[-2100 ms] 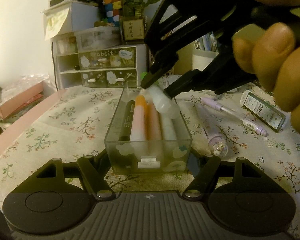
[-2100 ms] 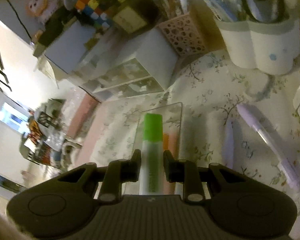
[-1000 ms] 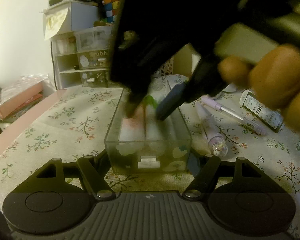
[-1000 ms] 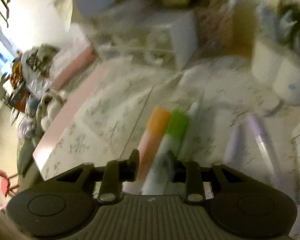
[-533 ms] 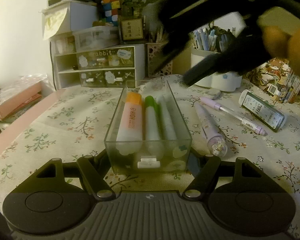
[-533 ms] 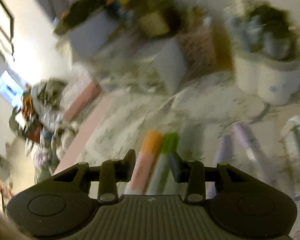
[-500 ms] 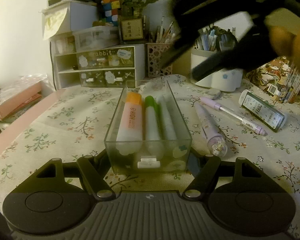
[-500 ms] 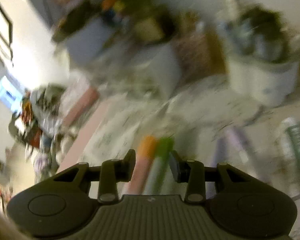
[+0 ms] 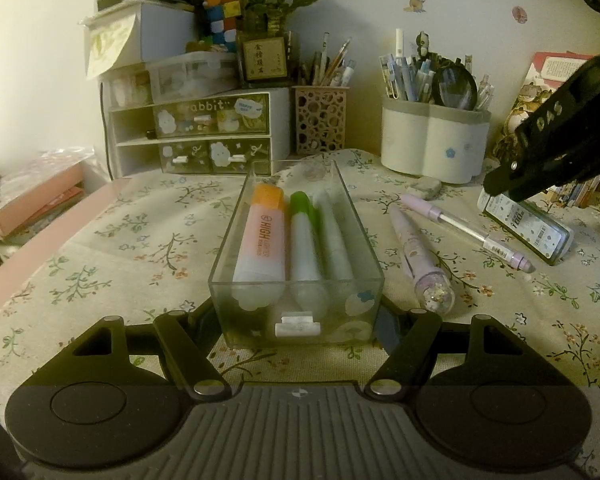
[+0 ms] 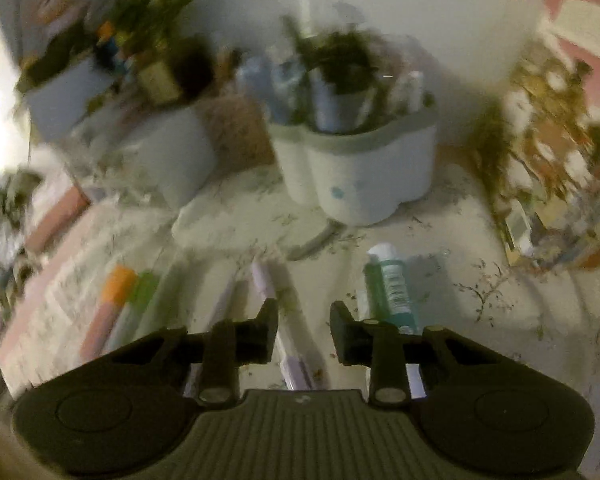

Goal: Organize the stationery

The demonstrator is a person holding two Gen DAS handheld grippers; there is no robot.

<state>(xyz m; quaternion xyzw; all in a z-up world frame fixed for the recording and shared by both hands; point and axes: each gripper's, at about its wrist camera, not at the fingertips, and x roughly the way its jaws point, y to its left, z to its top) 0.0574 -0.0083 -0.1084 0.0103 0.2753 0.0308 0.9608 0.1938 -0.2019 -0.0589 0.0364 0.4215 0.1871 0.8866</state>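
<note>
Clear plastic forms the box [image 9: 296, 280] at lower centre of the left wrist view, where the left tool [image 9: 296, 320] is clamped across its near end wall, one finger on each side. Inside it lie three highlighters, caps pointing away from the camera: an orange-capped highlighter [image 9: 262, 240] at the left, a green-capped highlighter [image 9: 305, 240] in the middle and a pale highlighter [image 9: 334, 240] at the right.

To the right of the box, loose on the floral surface [image 9: 100, 248], lie two lilac pens. The stout lilac pen [image 9: 420, 256] runs from just right of the box's far end down toward the lower right, its glittery end nearest the camera. The slim lilac pen [image 9: 466, 232] lies beyond it, slanting the same way. Further right sits a flat lead case [image 9: 526, 226], and the right tool [image 9: 500, 188] hangs above its far end at the right edge of the frame.

In the blurred right wrist view, the right tool [image 10: 304, 330] has its jaws a little apart, having just been closing, with nothing pinched between them. The slim pen [image 10: 284, 320] runs lengthwise up the frame, passing under the left finger, while the case [image 10: 390, 292] lies just beyond the right finger. The pens' long axis therefore lies roughly along the tool's pointing line, so a grasp across the barrel is likely the next step, and the right hand is plainly the nearer one.
</note>
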